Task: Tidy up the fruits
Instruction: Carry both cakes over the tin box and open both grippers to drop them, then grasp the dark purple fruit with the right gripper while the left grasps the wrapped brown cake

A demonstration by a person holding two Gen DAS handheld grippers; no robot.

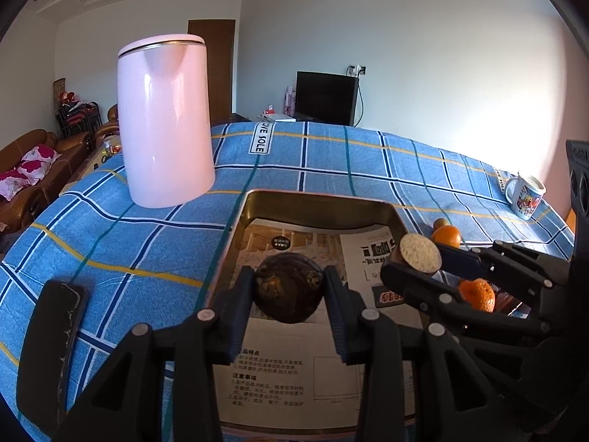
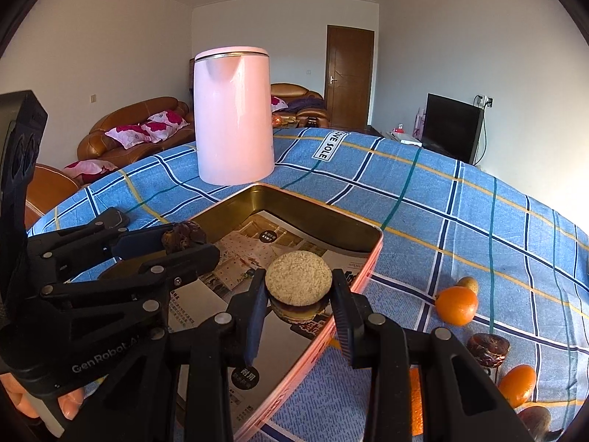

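Note:
My left gripper (image 1: pixel 288 287) is shut on a dark brown wrinkled fruit (image 1: pixel 288 287) and holds it over the paper-lined metal tray (image 1: pixel 316 202). My right gripper (image 2: pixel 298 291) is shut on a round piece with a pale speckled top (image 2: pixel 299 283) above the tray's right rim (image 2: pixel 368 258). In the left wrist view the right gripper (image 1: pixel 419 258) is to the right with that piece (image 1: pixel 419 254). In the right wrist view the left gripper (image 2: pixel 176 246) holds the dark fruit (image 2: pixel 184 237) at the left. Oranges (image 2: pixel 456 305) lie on the cloth to the right.
A tall pink kettle (image 1: pixel 165 121) stands behind the tray on the blue checked cloth (image 1: pixel 110 243). A mug (image 1: pixel 524 197) stands at the far right. A dark round fruit (image 2: pixel 487 348), a second orange (image 2: pixel 517 385) and a small yellowish fruit (image 2: pixel 467 283) lie right of the tray. A black phone (image 1: pixel 51 346) lies at left.

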